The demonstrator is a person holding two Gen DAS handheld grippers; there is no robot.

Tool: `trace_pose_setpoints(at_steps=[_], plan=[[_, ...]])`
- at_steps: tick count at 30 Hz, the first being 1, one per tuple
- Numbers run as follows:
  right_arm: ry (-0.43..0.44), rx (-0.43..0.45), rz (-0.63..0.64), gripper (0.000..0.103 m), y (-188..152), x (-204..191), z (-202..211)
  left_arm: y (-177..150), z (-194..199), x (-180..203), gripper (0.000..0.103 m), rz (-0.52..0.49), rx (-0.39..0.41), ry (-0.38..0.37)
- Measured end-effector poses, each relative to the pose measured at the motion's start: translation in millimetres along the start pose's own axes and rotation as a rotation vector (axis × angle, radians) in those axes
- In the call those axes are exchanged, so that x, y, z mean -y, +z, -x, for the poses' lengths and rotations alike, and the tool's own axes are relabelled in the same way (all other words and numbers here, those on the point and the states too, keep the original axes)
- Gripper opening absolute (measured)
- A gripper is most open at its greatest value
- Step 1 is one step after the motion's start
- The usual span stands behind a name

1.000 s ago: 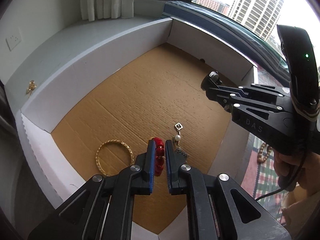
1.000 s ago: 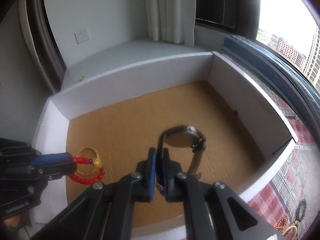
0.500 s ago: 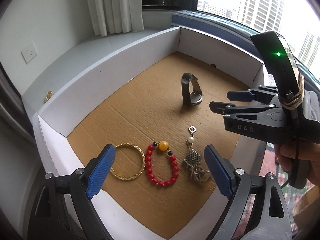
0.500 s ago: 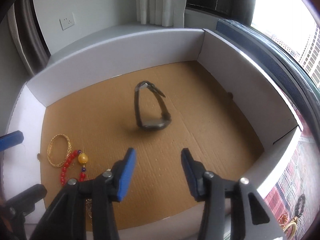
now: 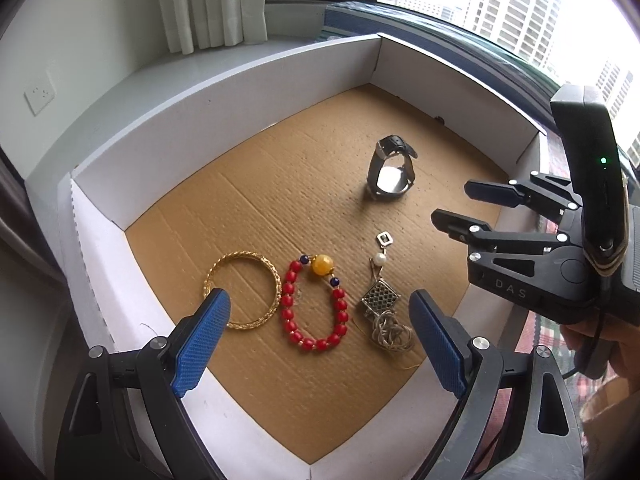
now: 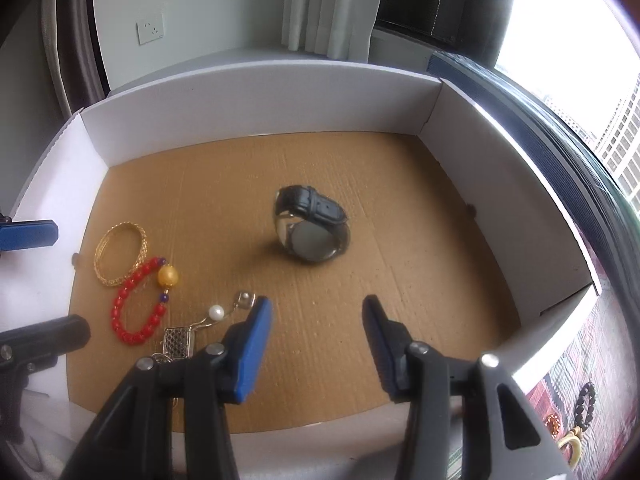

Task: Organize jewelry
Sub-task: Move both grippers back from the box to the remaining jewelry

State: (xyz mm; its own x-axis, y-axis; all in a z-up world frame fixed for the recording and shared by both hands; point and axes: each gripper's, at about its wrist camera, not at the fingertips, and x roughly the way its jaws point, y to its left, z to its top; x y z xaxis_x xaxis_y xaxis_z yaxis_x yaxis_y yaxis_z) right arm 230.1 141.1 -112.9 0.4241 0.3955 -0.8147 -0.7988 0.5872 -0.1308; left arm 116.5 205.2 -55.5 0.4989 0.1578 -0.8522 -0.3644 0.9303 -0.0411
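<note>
A shallow cardboard box [image 5: 224,92] [image 6: 256,96] with white walls holds the jewelry. A gold bangle [image 5: 243,290] [image 6: 120,254], a red bead bracelet [image 5: 314,304] [image 6: 138,306] with an amber bead, and a silver pendant necklace [image 5: 382,304] [image 6: 180,338] lie in a row near the front. A dark wristwatch [image 5: 391,174] [image 6: 312,229] stands on its edge mid-box. My left gripper [image 5: 316,340] is open above the red bracelet, empty. My right gripper [image 6: 316,334] [image 5: 466,204] is open in front of the watch, touching nothing.
A patterned cloth [image 6: 568,392] lies right of the box with dark beads [image 6: 584,402] and more jewelry on it. A grey window ledge [image 5: 160,76] runs behind the box, with curtains [image 6: 332,8] and a wall socket [image 6: 151,32]. A hand [image 5: 600,332] grips the right tool.
Both grippers opened and drew back. The left one let go of the red bracelet, which now lies flat. The right one released the watch, which now stands in the box.
</note>
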Motion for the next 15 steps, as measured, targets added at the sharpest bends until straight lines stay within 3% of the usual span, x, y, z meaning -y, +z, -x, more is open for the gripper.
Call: trace_pose_setpoints(at_steps=[3,6,9,11,12,15], plan=[[-0.022,0.005,0.012,0.047,-6,-1,3,-2,-2,2,0.092,-0.014,-0.003,-0.016],[-0.052,0.012,0.014,0.047,-9,-5,4,0,8,-2,0.092,0.002,0.041,-0.031],[-0.019,0.049,-0.051,0.048,-8,-5,16,2,24,-3,0.094,-0.01,0.088,-0.034],[0.019,0.086,-0.095,0.055,-10,-3,32,5,35,-4,0.098,-0.03,0.134,-0.008],[0.02,0.103,-0.106,0.064,-13,-4,41,5,39,-3,0.098,-0.041,0.148,0.001],[0.021,0.133,-0.161,0.067,-28,-2,68,1,49,3,0.098,-0.059,0.151,-0.036]])
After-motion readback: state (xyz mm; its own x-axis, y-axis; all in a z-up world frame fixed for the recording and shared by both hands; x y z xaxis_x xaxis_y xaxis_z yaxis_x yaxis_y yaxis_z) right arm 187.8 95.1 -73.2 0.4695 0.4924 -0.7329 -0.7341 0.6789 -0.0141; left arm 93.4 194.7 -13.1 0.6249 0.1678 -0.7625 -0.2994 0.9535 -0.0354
